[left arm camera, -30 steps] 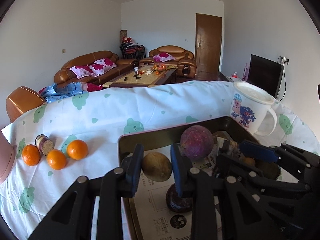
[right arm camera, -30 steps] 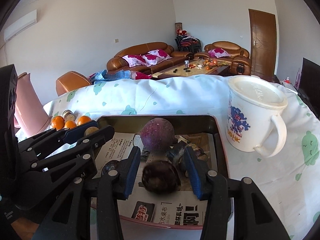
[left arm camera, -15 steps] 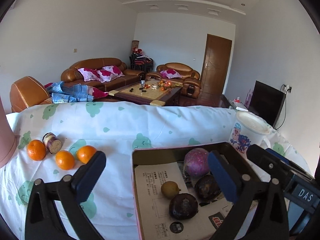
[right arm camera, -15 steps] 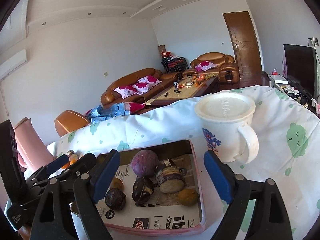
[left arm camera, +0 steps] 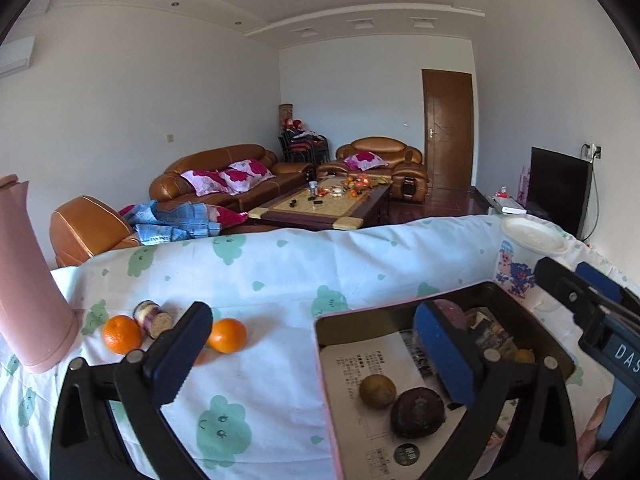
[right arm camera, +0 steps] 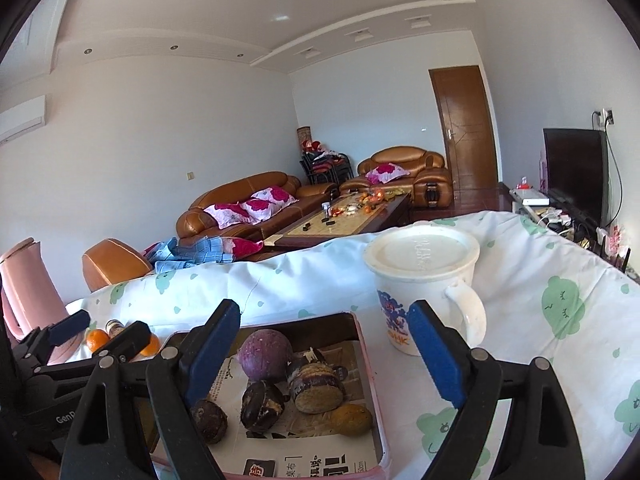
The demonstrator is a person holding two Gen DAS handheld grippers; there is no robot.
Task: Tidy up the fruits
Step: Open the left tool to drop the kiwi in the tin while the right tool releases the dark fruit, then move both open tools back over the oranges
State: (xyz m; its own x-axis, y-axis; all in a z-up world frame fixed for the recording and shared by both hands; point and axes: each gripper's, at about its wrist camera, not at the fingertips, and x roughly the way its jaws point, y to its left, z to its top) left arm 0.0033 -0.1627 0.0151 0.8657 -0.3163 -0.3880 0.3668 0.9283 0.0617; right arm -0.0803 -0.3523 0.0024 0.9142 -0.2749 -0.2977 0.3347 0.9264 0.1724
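Nearest, above the tray [right arm camera: 366,364], right gripper [right arm camera: 320,354] and left gripper [left arm camera: 312,354] gape wide, both empty. Dark fruits [right arm camera: 260,404] lie inside; oranges [left arm camera: 226,335] near the table's far left edge. Probably light, firm, rolly: pinch across the middle.

dark fruits [right arm camera: 264,404] in tray [right arm camera: 372,380], oranges [left arm camera: 226,335] on cloth
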